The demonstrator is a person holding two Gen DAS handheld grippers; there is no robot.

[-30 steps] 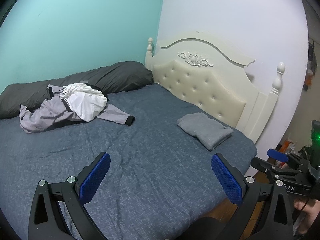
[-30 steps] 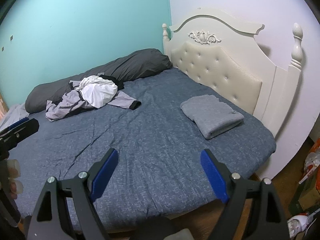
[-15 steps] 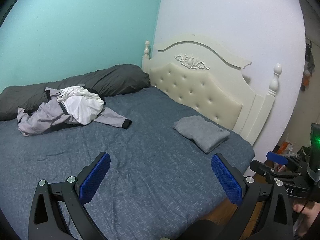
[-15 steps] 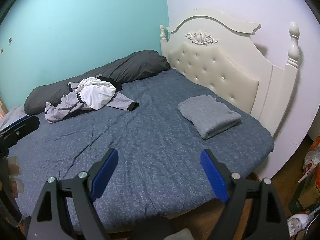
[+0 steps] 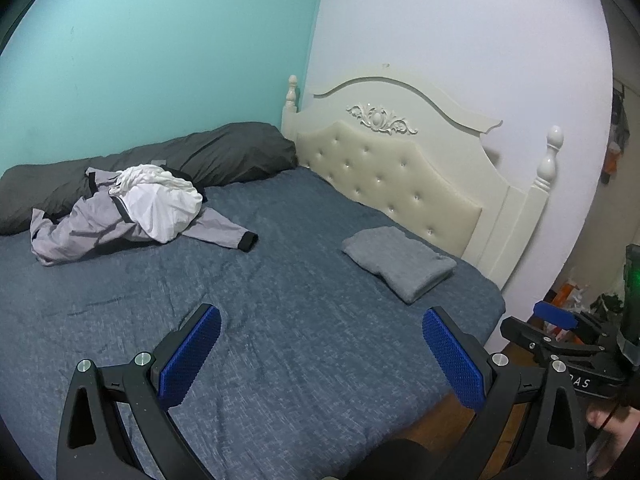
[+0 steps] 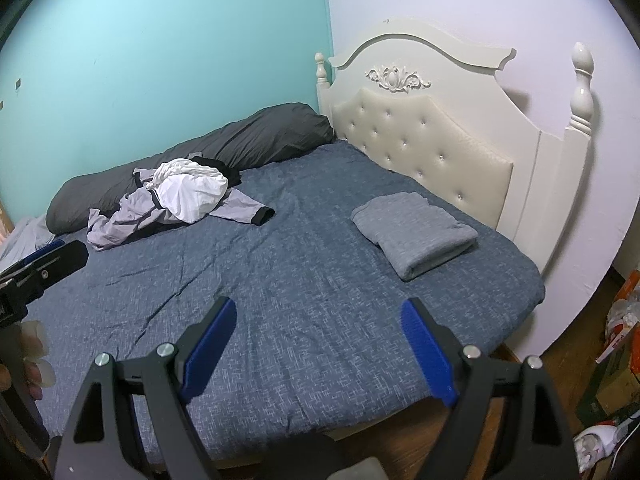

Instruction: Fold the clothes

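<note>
Clothes wait in a loose heap (image 5: 132,208) at the far side of the bed, against a long dark grey pillow (image 5: 168,164): a pale grey jacket (image 5: 80,232) of smooth, crinkled fabric with black cuffs, one sleeve stretched toward the middle of the mattress, and a soft white garment (image 5: 160,204) bunched on top of it. Near the headboard lies a grey knit piece (image 5: 400,266), already folded into a thick rectangle, well apart from the heap. The bed cover (image 5: 300,340) is blue-grey with a fine flecked weave and shallow creases. Behind it stands a cream headboard (image 5: 400,168), tufted with buttons, carved at the crest, with turned posts.

Both tools hover over the near edge of the bed. The left gripper (image 5: 320,344) has its blue ribbed pads spread wide with nothing between them; the right gripper (image 6: 318,344) is likewise spread and empty.

Compared with a second ago, the left view has drifted slightly, so the bed sits a little lower and leftward; the clothes lie unchanged.
</note>
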